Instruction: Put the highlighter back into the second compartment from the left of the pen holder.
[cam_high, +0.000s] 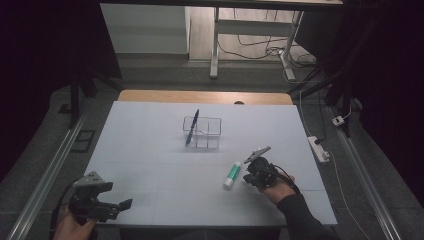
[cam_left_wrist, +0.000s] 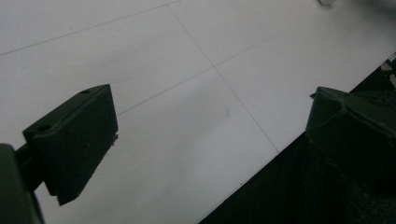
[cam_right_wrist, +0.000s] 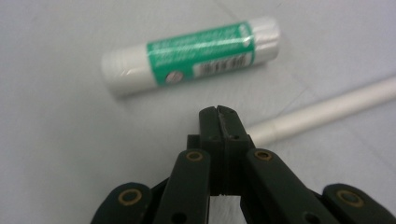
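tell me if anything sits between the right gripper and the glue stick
Nothing visible does. The right gripper, jaws shut and empty, points at the glue stick, which lies flat on the table with bare surface between them. A white stick lies off to one side, clear of that path.

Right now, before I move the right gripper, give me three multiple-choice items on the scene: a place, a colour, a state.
1. Where is the glue stick?
A. lying on the white sheet beside the right gripper
B. standing in the clear organizer
C. on the floor

2. What colour is the glue stick's label?
A. red
B. green
C. blue

3. How do the right gripper's jaws stand?
A. wide open
B. shut on the pen
C. shut, nothing between them

1 A: it lies flat next to that gripper in the high view.
2 B: the right gripper view shows a green band.
3 C: the jaws meet, and the pen stands in the clear organizer.
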